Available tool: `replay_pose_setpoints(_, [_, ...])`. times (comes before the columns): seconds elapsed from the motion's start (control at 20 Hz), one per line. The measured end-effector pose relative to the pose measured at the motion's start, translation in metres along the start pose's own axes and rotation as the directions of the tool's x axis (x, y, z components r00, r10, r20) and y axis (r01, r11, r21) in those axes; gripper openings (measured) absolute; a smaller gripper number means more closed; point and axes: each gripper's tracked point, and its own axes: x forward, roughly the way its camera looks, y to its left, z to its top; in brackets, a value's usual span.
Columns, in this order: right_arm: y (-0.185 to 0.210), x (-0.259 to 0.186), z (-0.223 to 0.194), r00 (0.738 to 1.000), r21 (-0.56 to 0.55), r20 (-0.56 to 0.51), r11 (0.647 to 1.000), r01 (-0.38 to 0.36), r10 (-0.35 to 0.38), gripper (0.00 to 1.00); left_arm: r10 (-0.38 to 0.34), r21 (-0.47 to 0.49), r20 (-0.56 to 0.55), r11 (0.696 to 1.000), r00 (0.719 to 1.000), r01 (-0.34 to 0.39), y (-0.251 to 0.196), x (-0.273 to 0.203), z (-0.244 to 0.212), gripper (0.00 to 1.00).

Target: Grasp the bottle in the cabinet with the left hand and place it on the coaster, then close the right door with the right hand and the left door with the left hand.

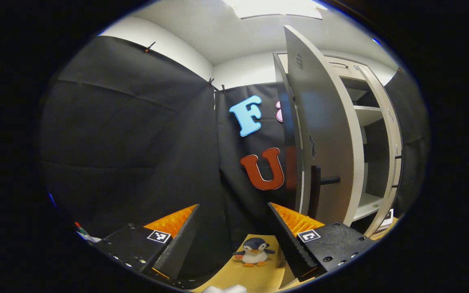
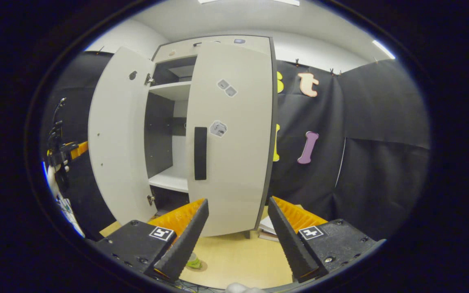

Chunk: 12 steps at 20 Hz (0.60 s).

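Bottle point(image 2: 194, 262): just a small greenish base shows in the right gripper view, sitting on a round brown coaster point(image 2: 200, 267) on the yellow-tan wooden surface point(image 2: 238, 260). The rest is hidden behind a finger, so which way its long axis runs cannot be told. It lies low and just to the left of the gap in the right tongs point(image 2: 238, 200), behind their left finger and apart from both fingers. Those tongs gape wide and hold nothing. They face the white cabinet's right door point(image 2: 234, 154) with its black bar handle point(image 2: 200, 153) (swung mostly across the opening), while the left door point(image 2: 116, 138) stands wide open. The left tongs point(image 1: 233, 205) are also spread wide and empty, beside the open left door. Between their fingers a small penguin plush toy point(image 1: 254, 252) stands on the surface.
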Motion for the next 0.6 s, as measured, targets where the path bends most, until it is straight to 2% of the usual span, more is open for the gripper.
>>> replay_pose_setpoints(0.15, [0.001,-0.008,-0.003,1.0,0.013,-0.003,1.0,0.008,-0.008,0.96,-0.032,0.014,-0.003,0.999,0.999,0.032,-0.019,0.007,0.001,0.99])
replay_pose_setpoints(0.25, [0.002,-0.009,-0.005,1.0,0.026,-0.007,1.0,0.004,-0.004,0.94,-0.05,0.019,-0.014,0.999,0.999,0.05,-0.03,0.008,-0.001,0.97])
replay_pose_setpoints(0.35, [0.003,-0.01,-0.007,1.0,0.031,-0.01,1.0,0.003,-0.002,0.96,-0.028,0.045,-0.01,0.999,1.0,0.029,-0.028,0.008,-0.001,0.92])
replay_pose_setpoints(0.4, [0.002,-0.011,-0.007,1.0,0.033,-0.011,0.999,0.002,-0.002,0.94,-0.024,0.048,-0.009,0.999,1.0,0.025,-0.028,0.008,0.0,0.92])
replay_pose_setpoints(0.6, [0.002,-0.012,-0.011,1.0,0.035,-0.021,0.999,-0.008,0.009,0.96,-0.021,0.038,-0.007,0.999,1.0,0.021,-0.03,0.006,-0.001,0.92])
